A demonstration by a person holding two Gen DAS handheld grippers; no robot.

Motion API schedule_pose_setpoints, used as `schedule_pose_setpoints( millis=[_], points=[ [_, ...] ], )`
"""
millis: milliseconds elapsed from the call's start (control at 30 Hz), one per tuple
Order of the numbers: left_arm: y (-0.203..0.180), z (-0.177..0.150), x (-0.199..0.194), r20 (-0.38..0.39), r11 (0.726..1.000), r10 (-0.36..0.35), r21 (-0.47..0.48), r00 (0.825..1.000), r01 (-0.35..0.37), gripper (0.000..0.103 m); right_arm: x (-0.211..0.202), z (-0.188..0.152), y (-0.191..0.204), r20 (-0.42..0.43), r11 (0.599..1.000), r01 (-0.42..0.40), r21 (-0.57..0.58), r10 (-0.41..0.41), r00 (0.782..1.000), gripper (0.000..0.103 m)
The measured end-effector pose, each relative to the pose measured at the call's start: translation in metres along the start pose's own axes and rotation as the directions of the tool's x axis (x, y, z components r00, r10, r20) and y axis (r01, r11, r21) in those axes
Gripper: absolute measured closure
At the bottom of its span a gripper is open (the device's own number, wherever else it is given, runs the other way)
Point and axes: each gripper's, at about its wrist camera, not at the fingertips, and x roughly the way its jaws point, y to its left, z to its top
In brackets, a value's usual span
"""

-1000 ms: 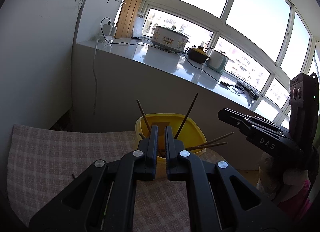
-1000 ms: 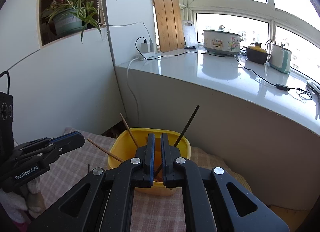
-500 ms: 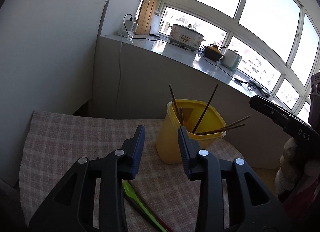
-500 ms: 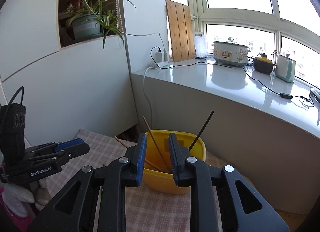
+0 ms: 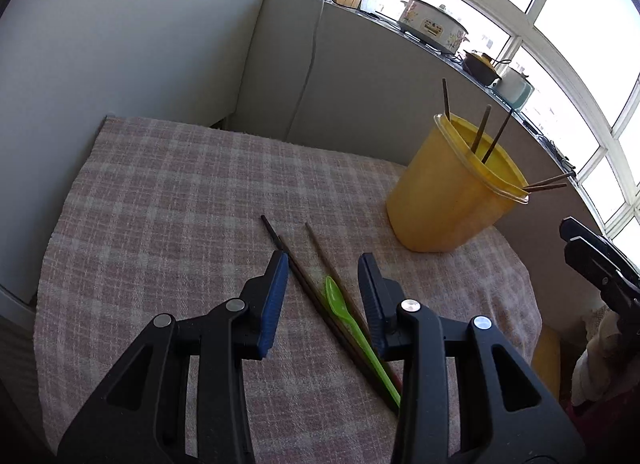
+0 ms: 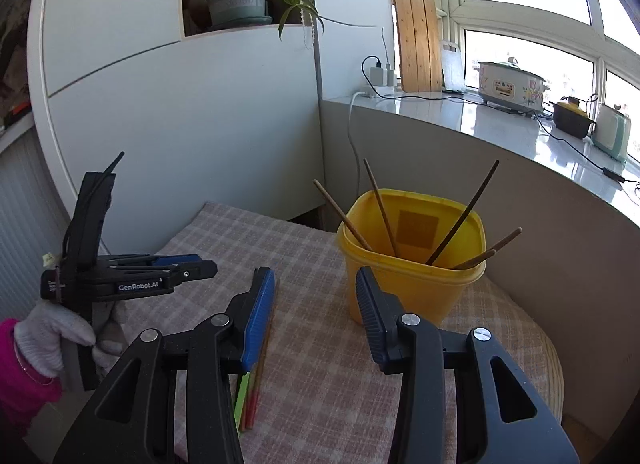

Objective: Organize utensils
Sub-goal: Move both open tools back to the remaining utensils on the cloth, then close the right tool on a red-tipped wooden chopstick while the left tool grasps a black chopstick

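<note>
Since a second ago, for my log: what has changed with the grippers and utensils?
Both grippers, left gripper and right gripper, opened from shut and drew back from the yellow container; the left now points down over the green spoon and loose chopsticks. Container unmoved.

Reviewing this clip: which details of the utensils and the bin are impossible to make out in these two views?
- Handle ends of the loose chopsticks and green spoon: left wrist view, hidden behind the left tool.
- The same utensils: right wrist view, mostly covered by the right tool; only a strip shows.
- Bottom of the yellow bin: both views, walls hide the chopstick tips inside.
- Exact count of loose chopsticks: they overlap.
</note>
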Motion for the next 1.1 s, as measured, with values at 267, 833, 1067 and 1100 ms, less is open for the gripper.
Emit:
schedule_pose_setpoints(
  millis=[267,833,1067,1100],
  points=[
    [0.003,-0.021,0.022,-0.064,1.000,-0.006,-0.019,0.998,0.005,0.067,0.045,-0.046,0.017,-0.173,0.999,-0.034,-0.039,0.027,0.985,0.062],
    [0.013,-0.019,0.045,-0.097,1.000,0.018,-0.018,0.995,-0.020,0.067,0.115,-0.074,0.035,-0.364,0.993,-0.115,0.038,0.121,0.923,0.063],
    [0.017,-0.013,0.059,-0.105,0.999,0.027,-0.025,0.994,-0.030,0.067,0.125,-0.075,0.028,-0.392,0.991,-0.111,0.077,0.132,0.910,0.063],
    [0.018,-0.012,0.060,-0.105,0.999,0.029,-0.027,0.994,-0.033,0.067,0.126,-0.075,0.028,-0.395,0.991,-0.109,0.075,0.130,0.909,0.063]
  ],
)
